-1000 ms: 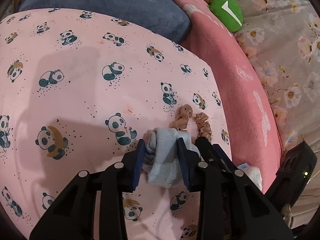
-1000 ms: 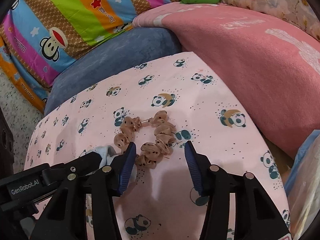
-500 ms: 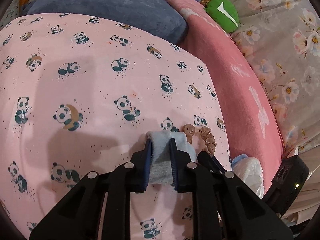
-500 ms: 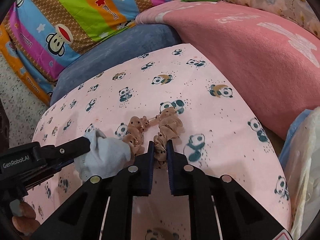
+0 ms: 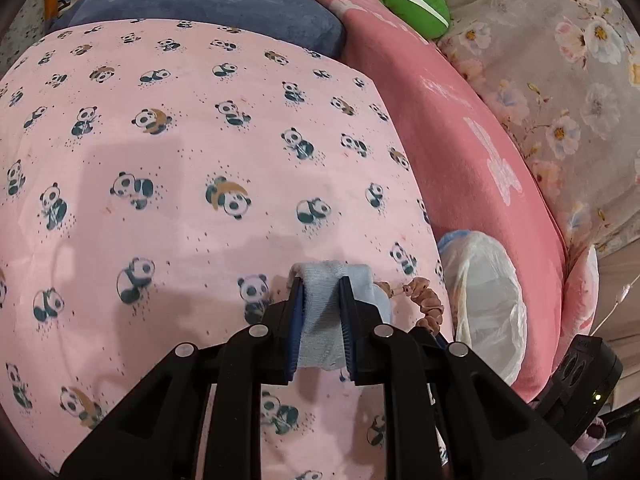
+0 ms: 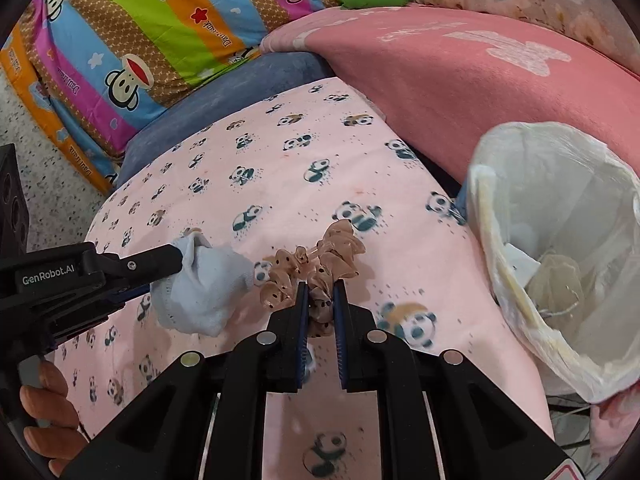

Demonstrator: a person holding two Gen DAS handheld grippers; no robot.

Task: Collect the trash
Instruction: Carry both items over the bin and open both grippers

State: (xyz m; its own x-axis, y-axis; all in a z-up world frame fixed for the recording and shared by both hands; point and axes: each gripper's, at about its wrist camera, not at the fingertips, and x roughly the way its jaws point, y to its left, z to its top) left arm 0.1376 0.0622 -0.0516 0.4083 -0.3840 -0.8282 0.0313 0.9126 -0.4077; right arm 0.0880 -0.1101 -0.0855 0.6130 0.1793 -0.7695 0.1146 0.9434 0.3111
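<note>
The left gripper (image 5: 320, 300) is clamped on a pale blue sock (image 5: 322, 320), held above the pink panda-print sheet (image 5: 180, 160); the sock's lower end is hidden behind the jaws. The right gripper (image 6: 320, 296) pinches a tan dotted scrunchie (image 6: 316, 260), just beside the sock; part of it is hidden between the jaws. A bin lined with a white plastic bag (image 6: 560, 248) stands to the right, its far edge cut off and its contents hard to make out. The left gripper's body reads "GenRobot.AI". A striped cushion (image 6: 132, 40) shows monkey faces and upside-down lettering.
</note>
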